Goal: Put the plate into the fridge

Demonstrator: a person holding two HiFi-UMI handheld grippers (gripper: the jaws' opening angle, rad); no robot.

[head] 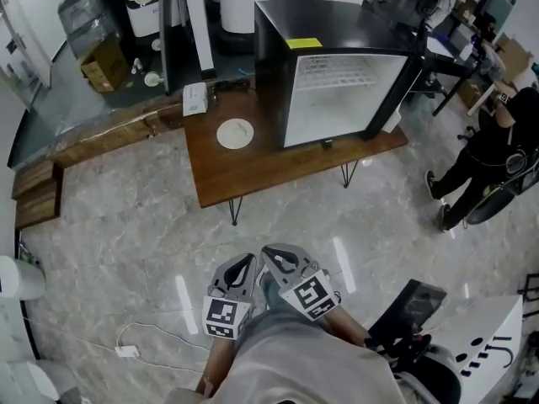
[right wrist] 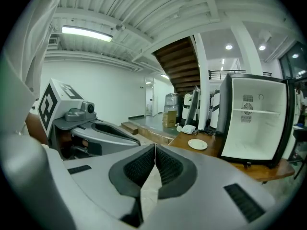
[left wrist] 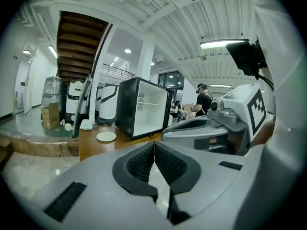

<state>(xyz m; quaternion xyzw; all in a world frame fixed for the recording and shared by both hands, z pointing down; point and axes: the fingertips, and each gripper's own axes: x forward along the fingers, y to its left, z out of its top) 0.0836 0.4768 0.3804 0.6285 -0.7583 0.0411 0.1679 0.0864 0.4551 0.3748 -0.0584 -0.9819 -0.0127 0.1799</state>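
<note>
Round white plate (head: 235,133) is sitting flat on the brown wooden desk (head: 253,179), toward its left half, not yet in the fridge. Black mini fridge with white interior (head: 337,91) is standing on the same desk at the plate's 3 o'clock, just beside it but not touching. Its door is hanging open, swung round to the right side, and one inner shelf is showing. Small white box (head: 195,99) is lying at the plate's 11 o'clock, near the desk's far left corner.

Desk is standing on thin black hairpin legs over the grey marble floor (head: 126,251).

Left hand-held gripper (head: 242,266) and right hand-held gripper (head: 280,257) are hovering side by side over the floor at the desk's 6 o'clock, well apart from the plate and both pointing toward the desk. Left one's jaws are pressing together with nothing between them. Right one's jaws are also pressing together, pinching nothing.

Person in black clothing (head: 497,141) is standing at the fridge's 3 o'clock, well apart. White cable with plug (head: 128,351) is lying on the floor at the grippers' 8 o'clock.
</note>
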